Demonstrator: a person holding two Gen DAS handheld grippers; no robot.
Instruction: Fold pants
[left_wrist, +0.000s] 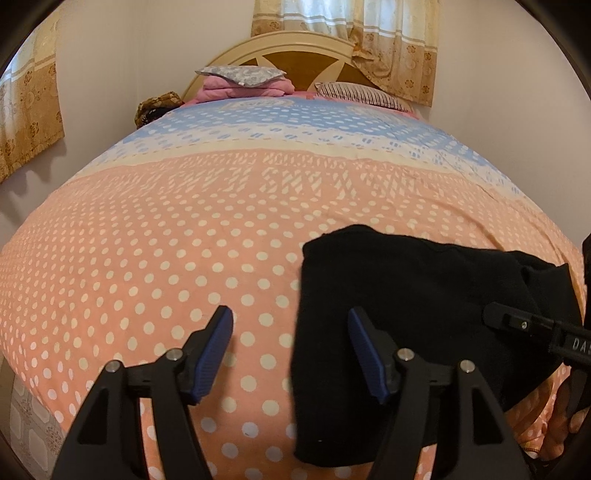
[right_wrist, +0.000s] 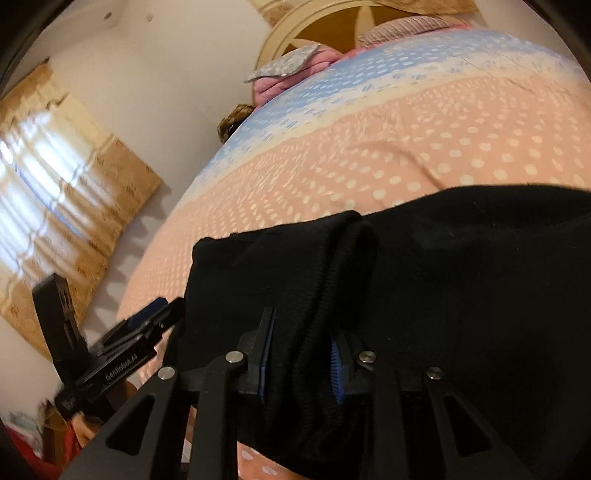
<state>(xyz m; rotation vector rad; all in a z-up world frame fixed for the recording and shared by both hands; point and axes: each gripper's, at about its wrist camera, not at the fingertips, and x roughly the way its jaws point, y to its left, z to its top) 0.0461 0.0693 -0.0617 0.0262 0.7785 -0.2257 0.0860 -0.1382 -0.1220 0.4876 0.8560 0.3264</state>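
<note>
The black pants (left_wrist: 413, 302) lie bunched on the pink polka-dot bedspread (left_wrist: 147, 258) near the bed's front right. My left gripper (left_wrist: 290, 325) is open and empty just above the bedspread, its right finger over the pants' left edge. My right gripper (left_wrist: 517, 325) enters from the right over the pants. In the right wrist view, the right gripper (right_wrist: 303, 332) is shut on a ribbed fold of the pants (right_wrist: 461, 277), held between its blue pads (right_wrist: 337, 365). The left gripper (right_wrist: 147, 317) shows at the left there.
A wooden headboard (left_wrist: 295, 51) stands at the far end, with a grey pillow on pink folded bedding (left_wrist: 243, 83) and a striped pillow (left_wrist: 362, 94). Curtains (left_wrist: 29, 110) hang on the left wall and behind the headboard. Tiled floor (left_wrist: 29, 424) shows at lower left.
</note>
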